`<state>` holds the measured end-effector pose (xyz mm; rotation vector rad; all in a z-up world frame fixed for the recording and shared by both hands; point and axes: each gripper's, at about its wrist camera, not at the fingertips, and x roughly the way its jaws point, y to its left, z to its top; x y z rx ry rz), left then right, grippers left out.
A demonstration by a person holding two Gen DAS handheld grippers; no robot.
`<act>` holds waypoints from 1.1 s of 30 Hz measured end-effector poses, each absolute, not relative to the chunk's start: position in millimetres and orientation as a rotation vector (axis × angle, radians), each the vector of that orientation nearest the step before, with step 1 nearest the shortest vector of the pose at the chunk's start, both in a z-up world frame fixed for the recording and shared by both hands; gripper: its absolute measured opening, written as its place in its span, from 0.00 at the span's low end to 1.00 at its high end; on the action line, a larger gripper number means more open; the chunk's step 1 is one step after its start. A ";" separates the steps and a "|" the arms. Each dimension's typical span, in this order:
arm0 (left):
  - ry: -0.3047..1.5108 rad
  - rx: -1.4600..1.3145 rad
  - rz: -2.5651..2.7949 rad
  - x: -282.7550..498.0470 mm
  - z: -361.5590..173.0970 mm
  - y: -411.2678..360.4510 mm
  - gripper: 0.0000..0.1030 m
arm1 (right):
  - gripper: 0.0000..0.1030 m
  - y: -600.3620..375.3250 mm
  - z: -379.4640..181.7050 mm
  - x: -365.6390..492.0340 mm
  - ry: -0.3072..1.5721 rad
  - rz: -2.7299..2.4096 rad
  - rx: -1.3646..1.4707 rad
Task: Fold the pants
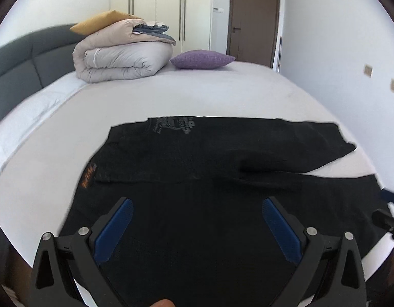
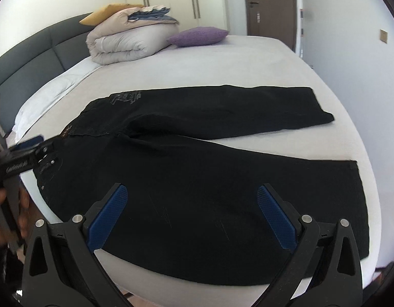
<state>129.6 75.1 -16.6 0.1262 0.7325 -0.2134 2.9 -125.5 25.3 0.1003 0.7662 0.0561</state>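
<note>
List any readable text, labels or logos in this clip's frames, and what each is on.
Nothing reads clearly.
Grey print on the pants: lettering or graphic, too blurred to read.
Orange tag at the waistband: blurred, unreadable.
White script on the left gripper body: too blurred.
Wall plates: no text visible.

Pants (image 2: 197, 168) lie flat on the bed (image 2: 222, 61) before me, legs running right; behind them sit the folded duvet (image 2: 130, 43) and, to its right, a cushion (image 2: 197, 36).
</note>
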 end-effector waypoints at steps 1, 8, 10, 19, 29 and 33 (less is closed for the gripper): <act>0.743 0.205 -0.217 148.4 -15.6 74.4 1.00 | 1.00 -126.6 24.9 9.6 0.769 0.080 0.092; 0.850 0.339 -0.263 313.7 -15.4 109.9 1.00 | 1.00 -141.0 25.8 60.4 0.770 0.284 -0.015; 0.890 0.332 -0.262 359.6 -22.3 118.5 1.00 | 1.00 -146.8 23.1 71.7 0.782 0.307 -0.018; 1.143 0.574 -0.427 466.6 -90.0 100.4 0.77 | 0.87 -179.7 -17.7 129.9 0.872 0.421 0.108; 1.312 0.547 -0.540 485.5 -118.5 106.1 0.88 | 0.75 -179.9 -47.2 153.8 0.925 0.454 0.154; 1.325 0.525 -0.543 481.9 -124.4 109.1 0.88 | 0.70 -168.7 -44.3 154.5 0.923 0.489 0.131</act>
